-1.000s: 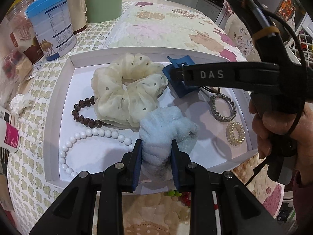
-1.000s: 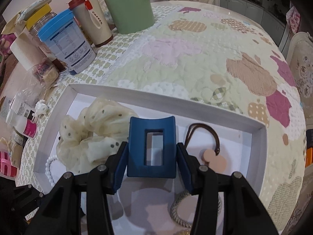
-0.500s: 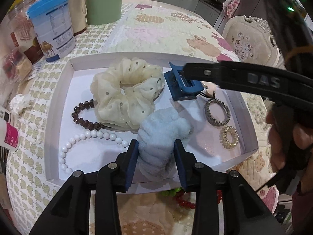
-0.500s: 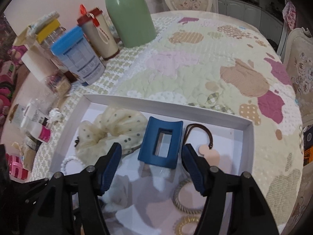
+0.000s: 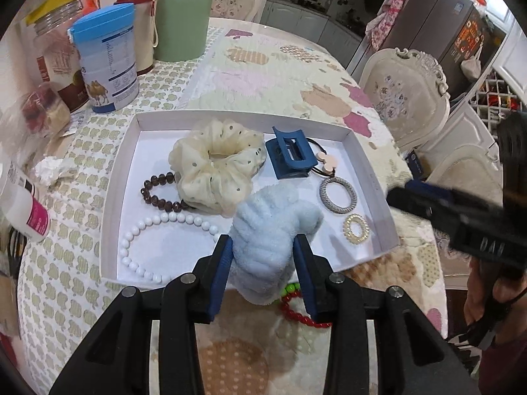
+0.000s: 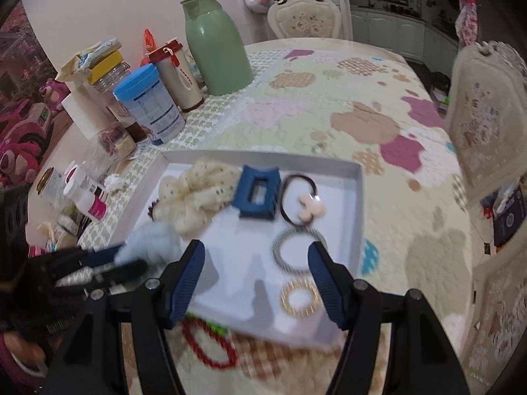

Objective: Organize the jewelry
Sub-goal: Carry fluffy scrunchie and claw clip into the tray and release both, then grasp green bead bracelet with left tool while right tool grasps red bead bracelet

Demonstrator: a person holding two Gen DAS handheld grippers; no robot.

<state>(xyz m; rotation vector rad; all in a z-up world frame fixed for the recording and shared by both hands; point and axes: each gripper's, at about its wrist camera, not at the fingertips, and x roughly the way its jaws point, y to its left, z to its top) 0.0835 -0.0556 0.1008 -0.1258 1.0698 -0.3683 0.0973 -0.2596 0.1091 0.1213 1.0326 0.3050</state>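
I am watching my left claw (image 5: 262, 271), pads easing apart, gripping the blue fluffy scrunchie (image 5: 273, 233) over the white tray's (image 5: 112, 197) near edge; ahead are lying the cream scrunchie (image 5: 215, 164) and blue clip (image 5: 290, 156); my right claw (image 6: 257, 279) is hanging open and empty; "DAS" is showing on its side.

At ten o'clock on the surface (image 5: 296, 75), spread with a patchwork quilt, stand a blue-lidded tin (image 5: 107, 59), a red-lidded cup (image 5: 145, 29) behind it and a tall green flask (image 5: 182, 13). A pink-labelled white bottle (image 5: 23, 207) lies at nine o'clock. Cream carved chairs (image 5: 408, 98) stand at two o'clock.
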